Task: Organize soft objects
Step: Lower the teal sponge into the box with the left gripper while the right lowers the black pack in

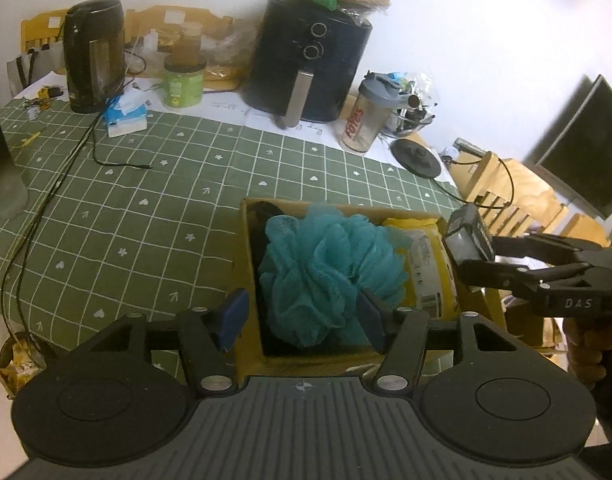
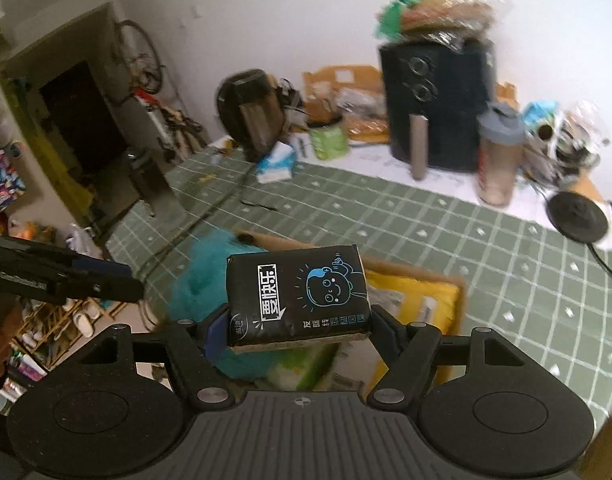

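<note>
Teal mesh bath pouf (image 1: 318, 276) sits inside the cardboard box (image 1: 247, 280) on my green checked tablecloth (image 1: 145, 200), my left gripper (image 1: 301, 316) spread empty over it, my right gripper (image 2: 299, 334) pinching a black tissue pack (image 2: 297, 296).

A lived-in home, at a dining surface under a green grid-patterned cloth (image 1: 153, 208). On it stand a black electric kettle (image 1: 93, 56), a dark round air fryer (image 1: 310, 60) with bagged flatbreads on top, and a clear shaker bottle (image 1: 364, 114). Wooden chairs (image 1: 502, 188) stand alongside; a bicycle (image 2: 139, 60) hangs by a dark doorway.
</note>
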### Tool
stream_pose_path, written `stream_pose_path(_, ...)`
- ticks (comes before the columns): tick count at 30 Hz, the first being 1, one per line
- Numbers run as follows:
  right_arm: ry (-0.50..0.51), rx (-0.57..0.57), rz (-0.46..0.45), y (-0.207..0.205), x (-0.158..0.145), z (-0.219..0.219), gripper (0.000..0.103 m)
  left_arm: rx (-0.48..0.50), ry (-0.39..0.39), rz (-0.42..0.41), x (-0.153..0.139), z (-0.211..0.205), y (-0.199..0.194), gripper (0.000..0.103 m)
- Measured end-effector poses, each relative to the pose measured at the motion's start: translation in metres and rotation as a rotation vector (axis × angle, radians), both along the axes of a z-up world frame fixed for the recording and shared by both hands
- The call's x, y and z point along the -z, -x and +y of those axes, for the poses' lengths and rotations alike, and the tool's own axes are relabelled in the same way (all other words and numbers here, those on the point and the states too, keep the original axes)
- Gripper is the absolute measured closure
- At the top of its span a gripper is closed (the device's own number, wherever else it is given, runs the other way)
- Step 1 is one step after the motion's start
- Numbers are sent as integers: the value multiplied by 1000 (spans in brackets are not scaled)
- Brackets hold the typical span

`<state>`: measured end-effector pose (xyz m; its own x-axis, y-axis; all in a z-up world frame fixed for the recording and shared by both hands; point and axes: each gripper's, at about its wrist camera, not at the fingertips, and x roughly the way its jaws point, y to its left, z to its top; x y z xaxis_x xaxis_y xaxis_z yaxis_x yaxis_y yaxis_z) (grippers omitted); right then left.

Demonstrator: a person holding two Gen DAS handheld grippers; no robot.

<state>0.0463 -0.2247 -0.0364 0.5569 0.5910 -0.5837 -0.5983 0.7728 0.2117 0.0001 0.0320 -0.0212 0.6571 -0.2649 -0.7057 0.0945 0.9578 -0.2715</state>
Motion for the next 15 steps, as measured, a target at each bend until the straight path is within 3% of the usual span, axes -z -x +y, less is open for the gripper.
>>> stream_pose_path(2,13,7,-15,0,1,6,13,-5,-2,0,1,1,1,41)
stream_pose_path(3,35,21,-12,-1,4,9,0,-9,-3,-1,2,2,2,36)
stream_pose_path(6,89,40,0,2,10,17,0,-18,-4,-16,2,2,7,26)
stream_pose_path(13,151,87,-17,17,13,23,0,-32,-9,-16,8,-1,8,19)
stream_pose_path(15,159,75,-21,20,13,23,0,-40,-4,-9,9,-2,8,12)
